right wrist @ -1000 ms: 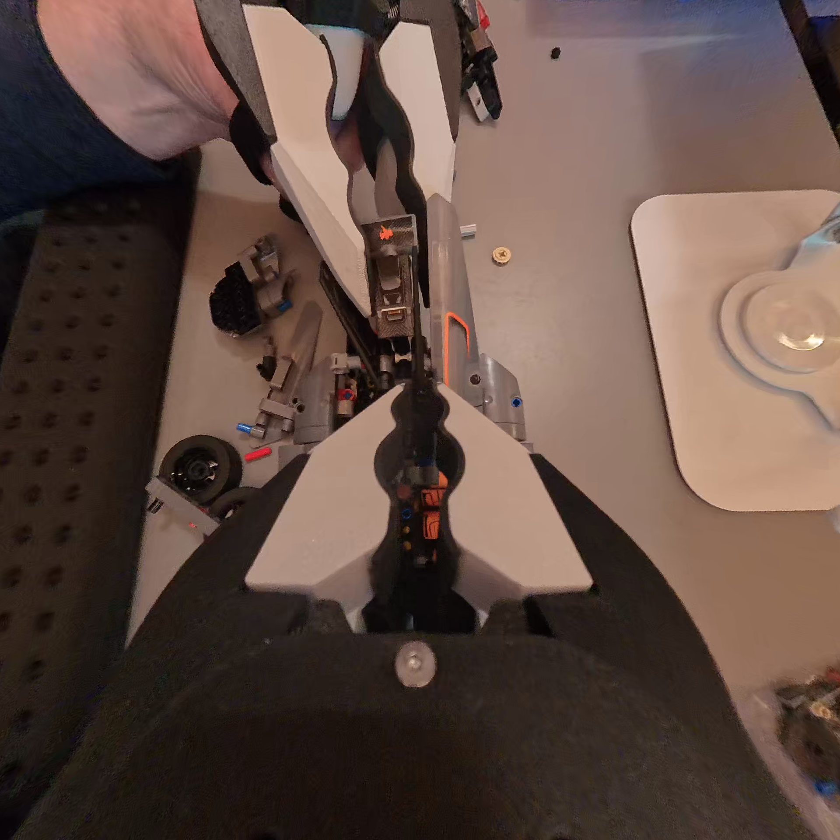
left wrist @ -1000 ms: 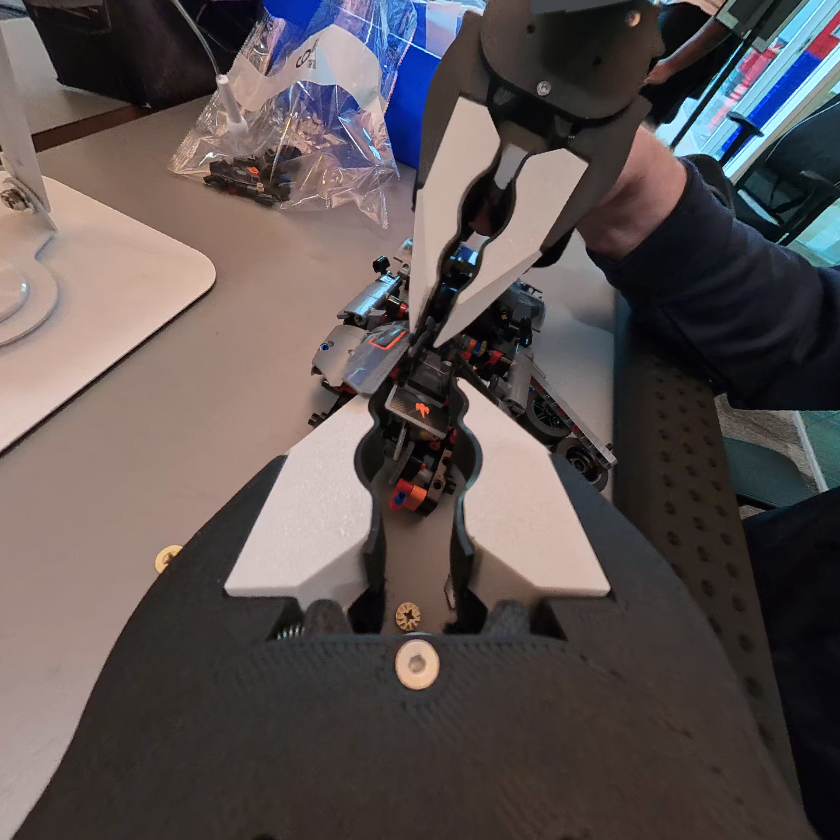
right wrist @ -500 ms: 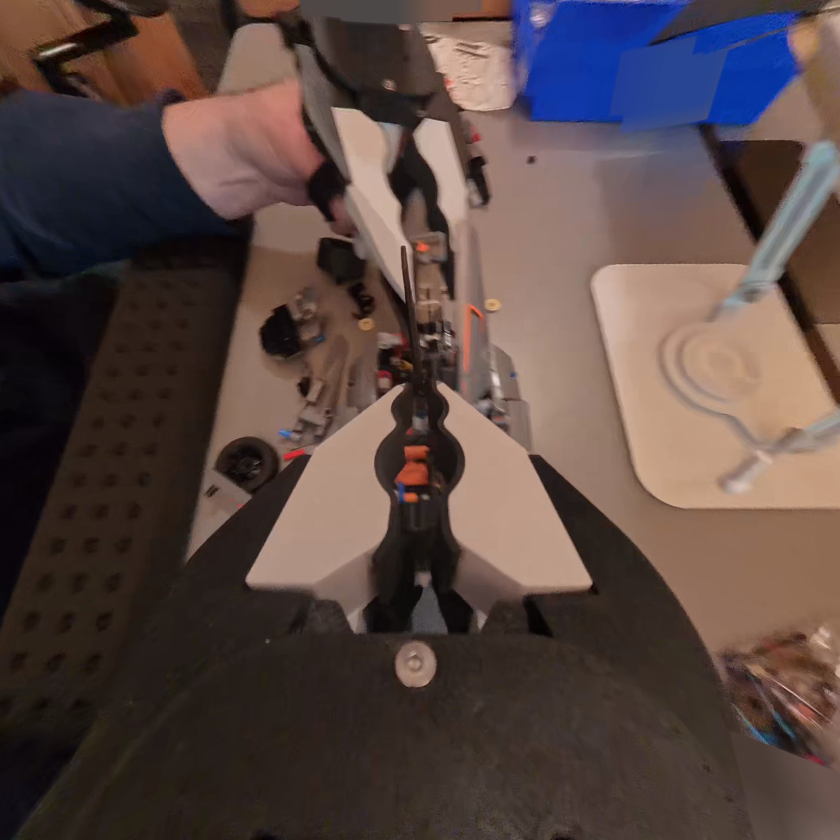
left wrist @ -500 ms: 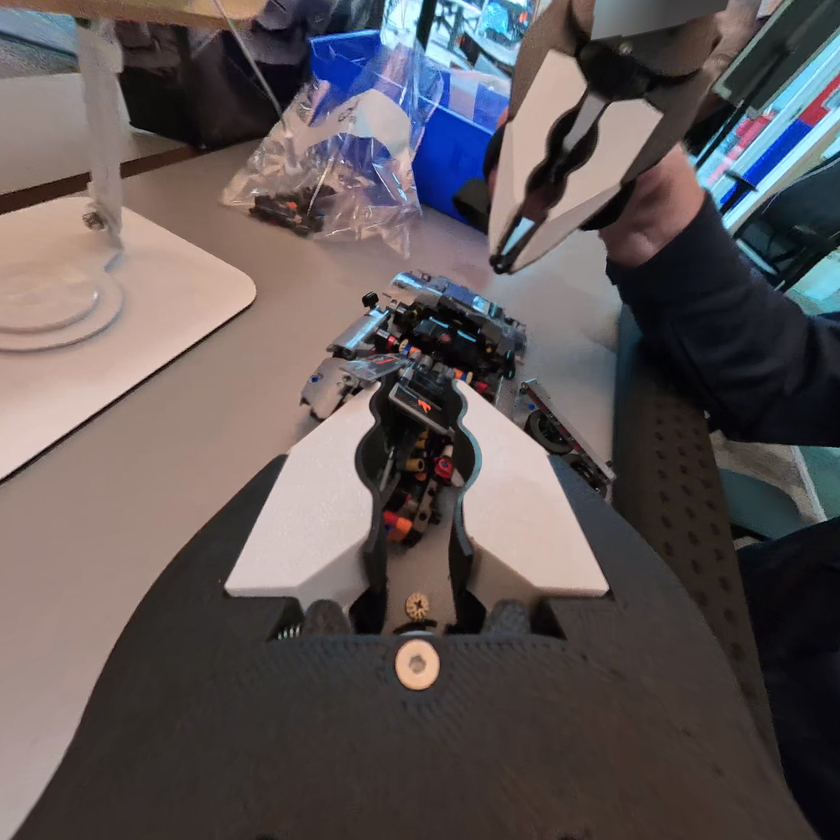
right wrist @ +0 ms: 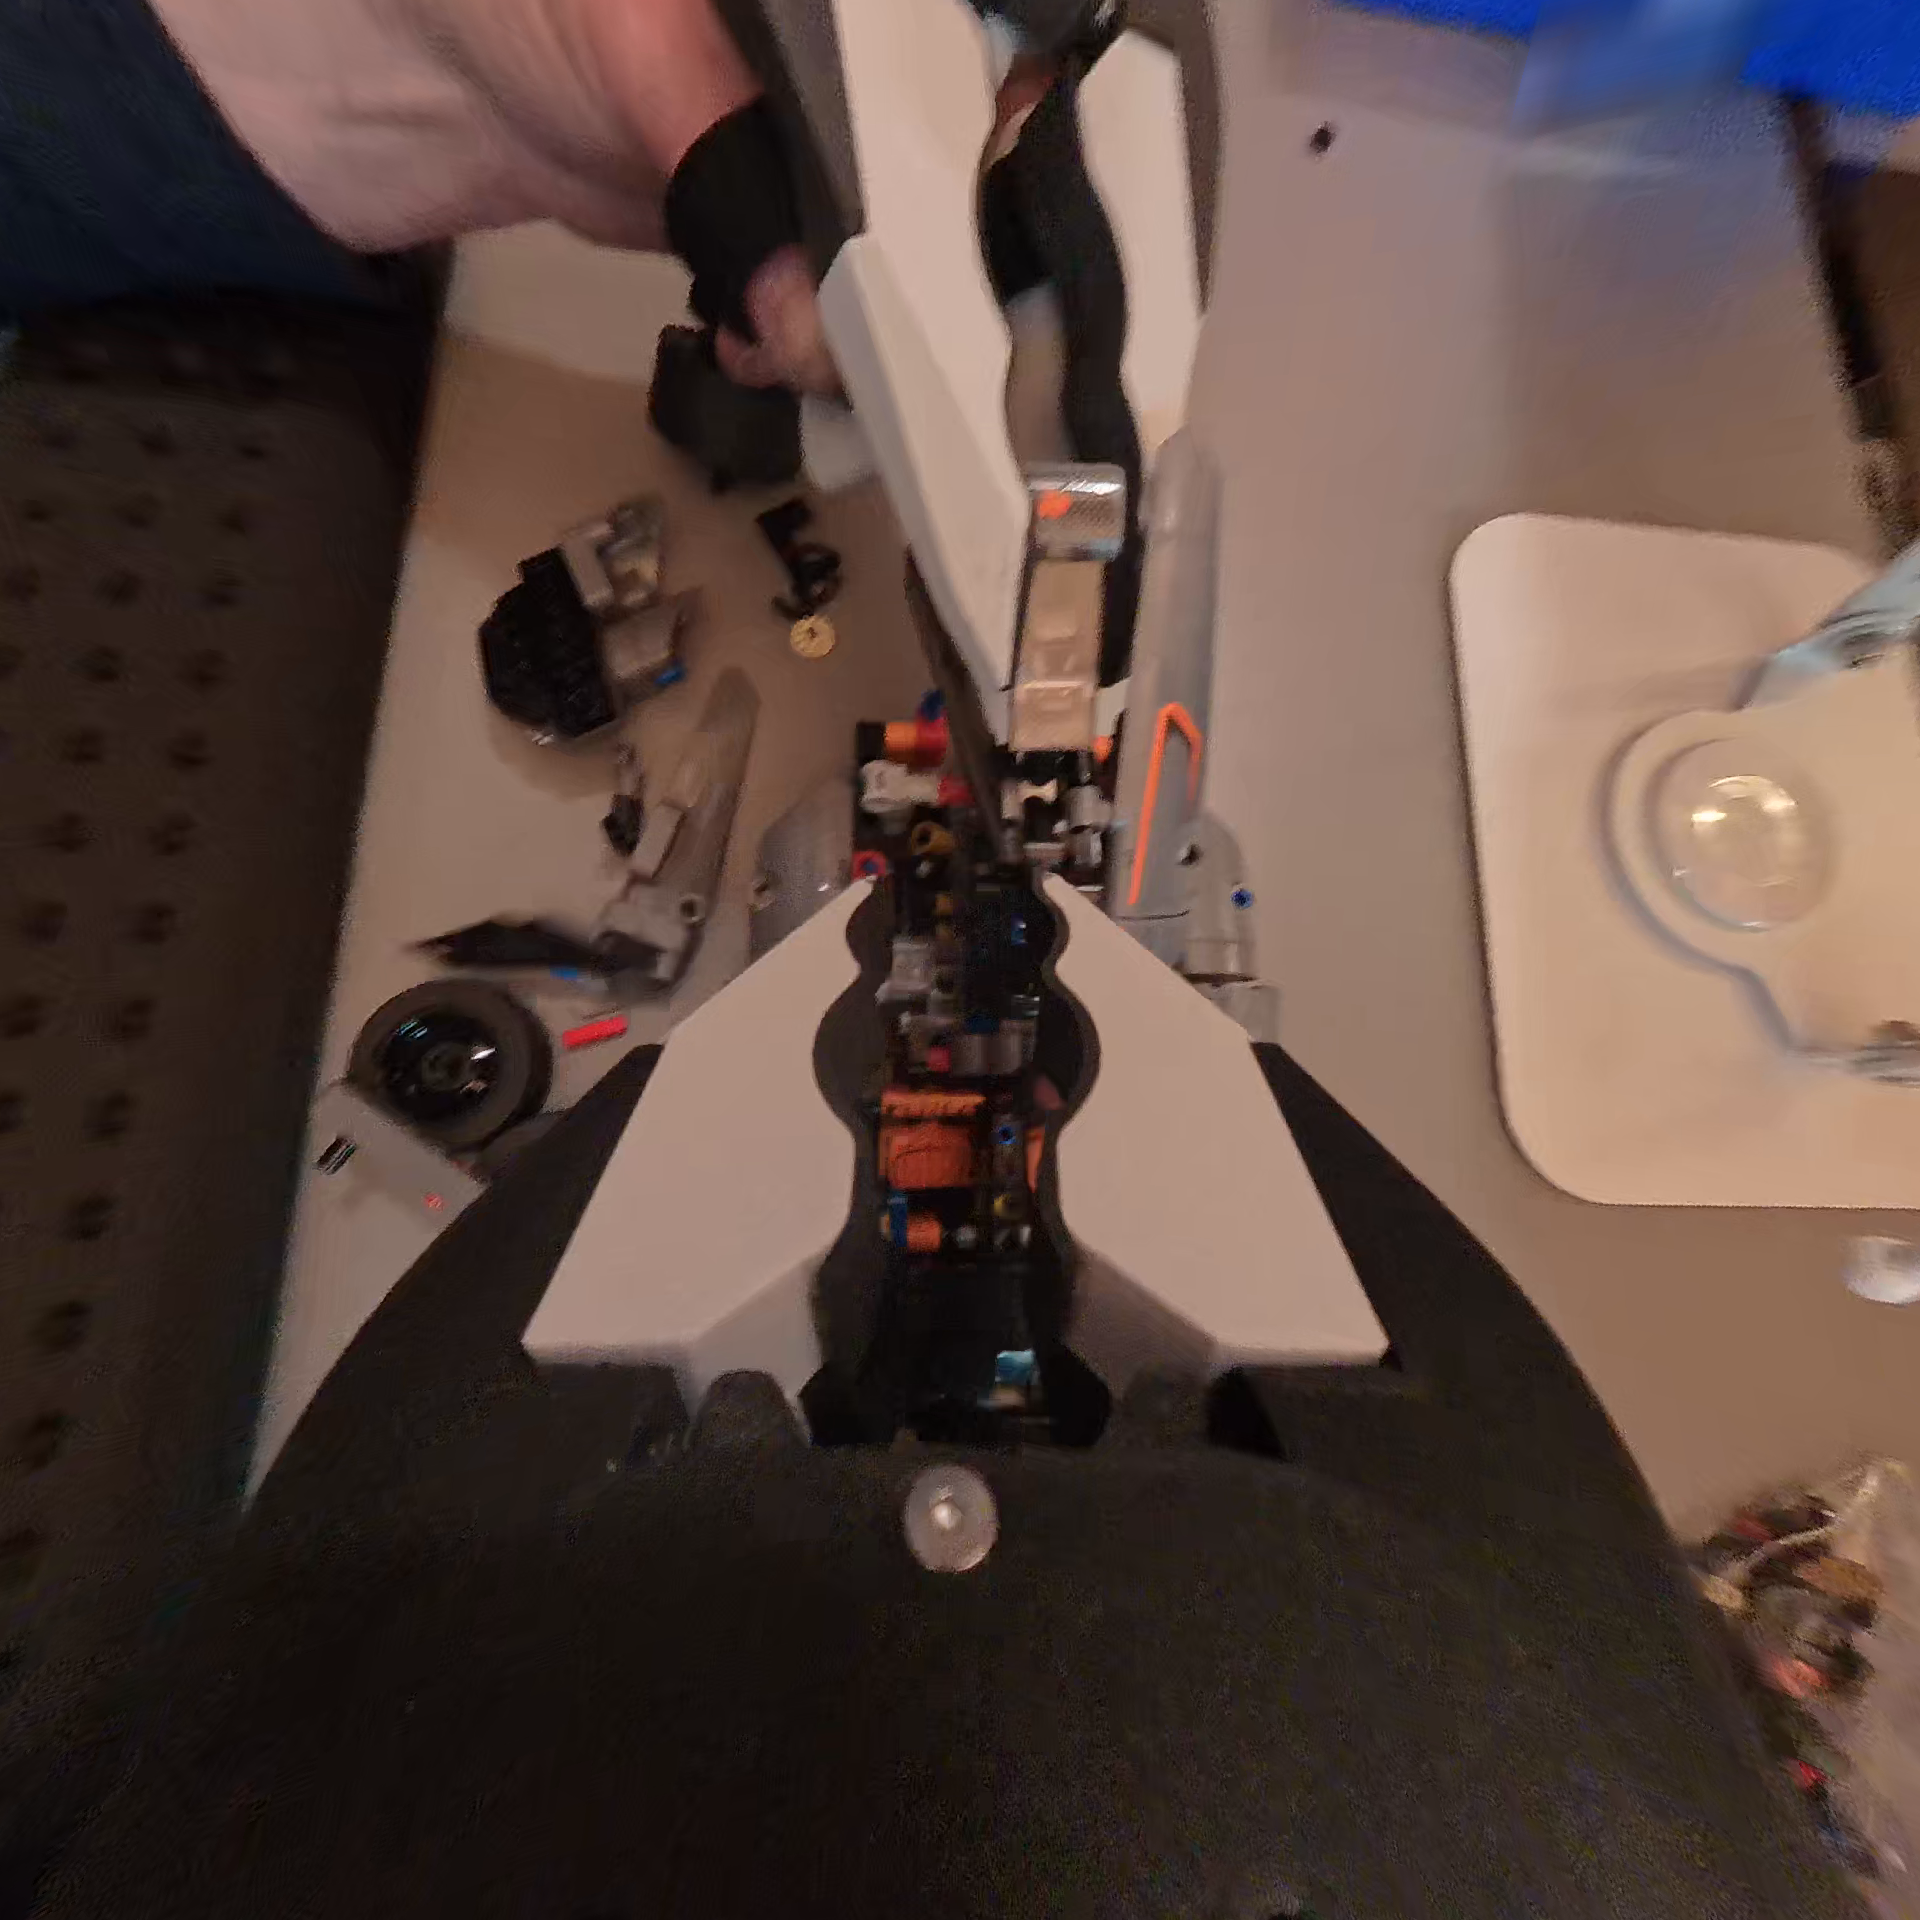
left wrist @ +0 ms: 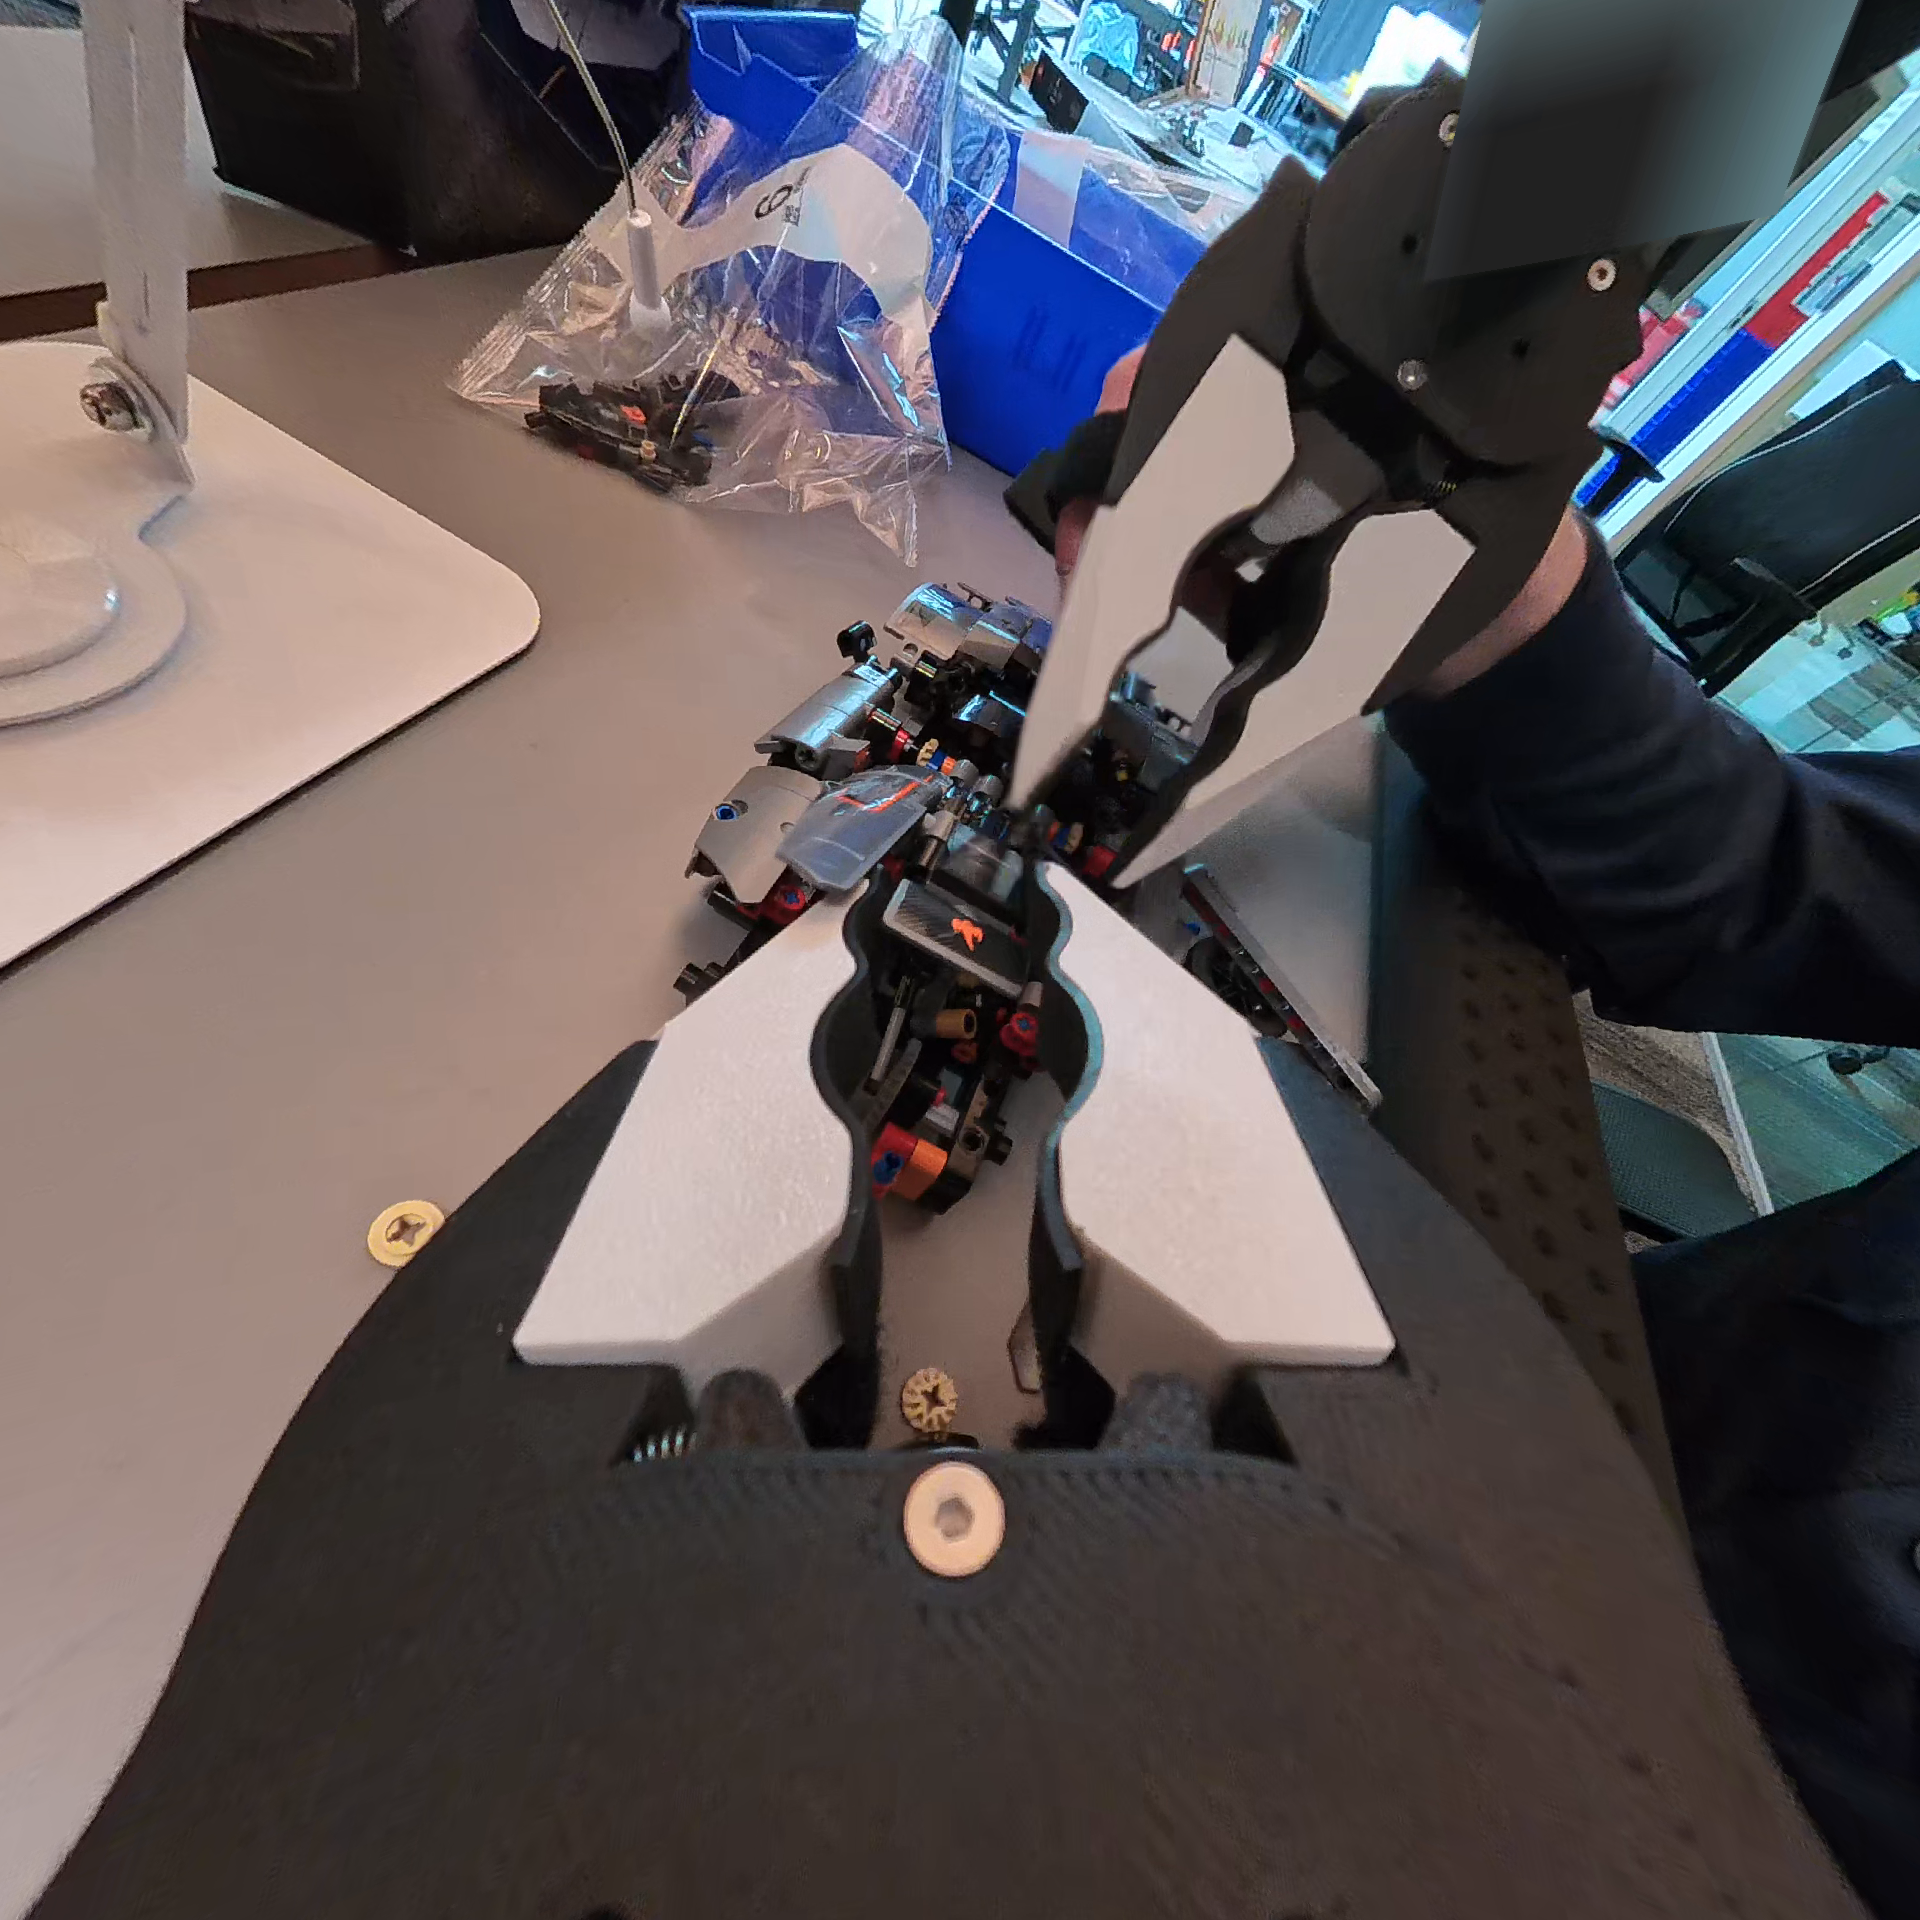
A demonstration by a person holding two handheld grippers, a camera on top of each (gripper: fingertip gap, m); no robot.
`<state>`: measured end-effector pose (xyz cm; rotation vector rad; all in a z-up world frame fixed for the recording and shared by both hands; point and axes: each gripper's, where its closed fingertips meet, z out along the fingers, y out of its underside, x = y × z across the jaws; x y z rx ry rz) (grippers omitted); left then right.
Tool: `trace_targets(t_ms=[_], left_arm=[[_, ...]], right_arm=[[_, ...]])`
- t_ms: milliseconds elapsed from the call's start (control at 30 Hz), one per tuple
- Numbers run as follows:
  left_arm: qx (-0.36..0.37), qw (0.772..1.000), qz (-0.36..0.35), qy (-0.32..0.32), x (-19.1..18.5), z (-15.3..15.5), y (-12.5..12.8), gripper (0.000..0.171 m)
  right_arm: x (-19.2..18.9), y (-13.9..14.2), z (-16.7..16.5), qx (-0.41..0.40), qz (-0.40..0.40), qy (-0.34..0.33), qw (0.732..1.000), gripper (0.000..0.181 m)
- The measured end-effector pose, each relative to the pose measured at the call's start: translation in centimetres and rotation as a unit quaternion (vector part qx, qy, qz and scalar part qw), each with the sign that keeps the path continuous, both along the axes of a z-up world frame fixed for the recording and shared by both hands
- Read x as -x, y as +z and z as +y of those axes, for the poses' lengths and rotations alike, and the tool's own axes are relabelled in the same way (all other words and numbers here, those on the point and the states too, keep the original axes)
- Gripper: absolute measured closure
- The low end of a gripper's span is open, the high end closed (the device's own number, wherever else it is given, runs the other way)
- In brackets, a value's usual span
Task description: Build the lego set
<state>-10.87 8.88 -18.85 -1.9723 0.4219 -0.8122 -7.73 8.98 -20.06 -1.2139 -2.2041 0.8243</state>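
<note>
A half-built grey and black lego car point(left wrist: 831, 717) with orange trim lies on the grey table point(left wrist: 364, 987). My left gripper point(left wrist: 956, 899) is shut on the car's nose, with a dark panel bearing an orange mark point(left wrist: 961, 935) between its fingers. It shows from the far side in the right wrist view point(right wrist: 1065, 665). My right gripper point(right wrist: 961, 883) hovers low over the car's chassis point(right wrist: 930, 1138) with its jaws apart. It also shows in the left wrist view point(left wrist: 1075, 836). A thin black rod point(right wrist: 961, 727) slants from its fingertips along the left gripper's finger.
Loose parts lie beside the car: a wheel point(right wrist: 447, 1060), a black-grey block point(right wrist: 571, 644), a grey panel point(right wrist: 675, 831). A clear bag of parts point(left wrist: 727, 312), a blue bin point(left wrist: 1039, 312) and a white stand base point(left wrist: 208, 623) stand behind. A tan gear point(left wrist: 928, 1397) lies near. Across from one pair of fingers to the other is roughly 4 cm. Left tips and right tips are each some 12 cm from the tan gear point(left wrist: 928, 1397). My right wrist view point(right wrist: 808, 632) looks at it from another angle.
My right gripper lifted away from the car with the black rod, then came back down onto it and its jaws widened. My left gripper has kept its hold on the nose.
</note>
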Motion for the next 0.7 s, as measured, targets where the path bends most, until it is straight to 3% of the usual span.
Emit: trace_targets(t_ms=[200, 567, 667, 700], left_arm=[[0.007, 1.000, -0.010, 0.005, 0.2, 0.1, 0.0, 0.149], [-0.003, 1.000, 0.007, 0.008, 0.3, 0.1, 0.1, 0.149], [0.012, 1.000, 0.011, 0.021, 0.8, 0.2, -0.3, 0.150], [0.008, 0.999, 0.002, 0.032, 1.7, 0.1, 0.0, 0.150]], right_arm=[[1.2, -0.2, 0.6, -0.015, 0.025, -0.012, 1.000, 0.175], [0.7, 0.0, 0.5, -0.037, 0.010, -0.011, 0.999, 0.178], [-1.0, -0.8, 2.0, -0.055, -0.021, -0.025, 0.998, 0.178], [-1.5, 0.2, 2.1, -0.019, -0.003, -0.023, 1.000, 0.178]])
